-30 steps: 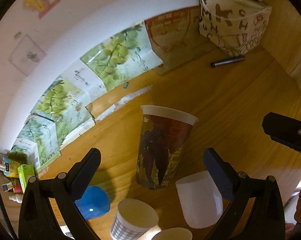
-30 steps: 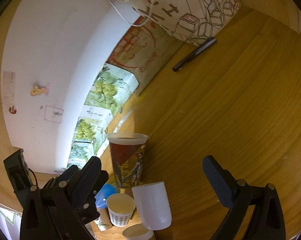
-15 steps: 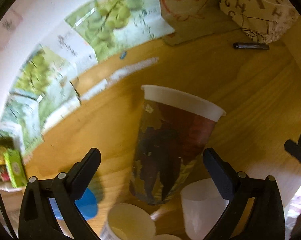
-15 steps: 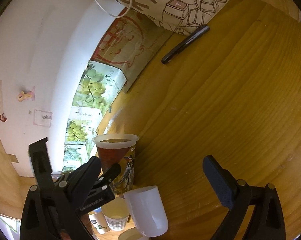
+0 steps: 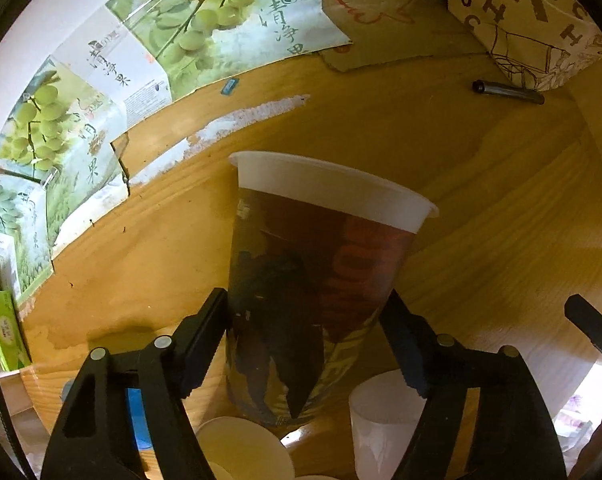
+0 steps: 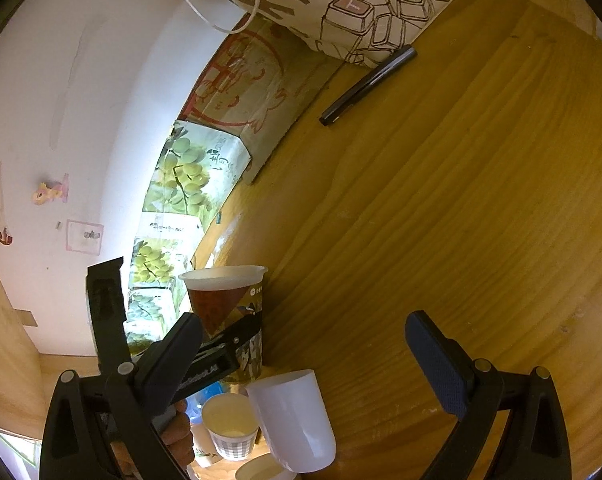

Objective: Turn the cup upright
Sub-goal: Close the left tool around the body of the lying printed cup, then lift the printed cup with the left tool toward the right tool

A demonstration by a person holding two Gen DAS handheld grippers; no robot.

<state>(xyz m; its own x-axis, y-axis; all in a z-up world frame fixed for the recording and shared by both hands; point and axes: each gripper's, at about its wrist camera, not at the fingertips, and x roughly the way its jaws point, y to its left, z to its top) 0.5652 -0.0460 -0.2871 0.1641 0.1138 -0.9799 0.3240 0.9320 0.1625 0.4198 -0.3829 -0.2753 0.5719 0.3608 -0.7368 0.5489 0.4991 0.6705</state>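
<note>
A tall printed paper cup (image 5: 313,292) with a white rim stands on the wooden table (image 5: 481,184), rim up. My left gripper (image 5: 305,340) has both fingers pressed against the cup's lower sides. The cup also shows in the right wrist view (image 6: 229,312), with the left gripper (image 6: 221,356) clamped on it. My right gripper (image 6: 301,356) is open and empty, hovering over the table to the cup's right.
A white plastic cup (image 6: 293,420), a checked paper cup (image 6: 229,432) and a blue cup (image 5: 137,420) stand close by the printed cup. A black pen (image 6: 365,84), a paper bag (image 6: 341,4) and grape-printed cardboard (image 5: 205,28) lie along the wall.
My left gripper has moved forward around the printed cup and closed onto its lower sides. The right gripper has drifted slightly and stayed open.
</note>
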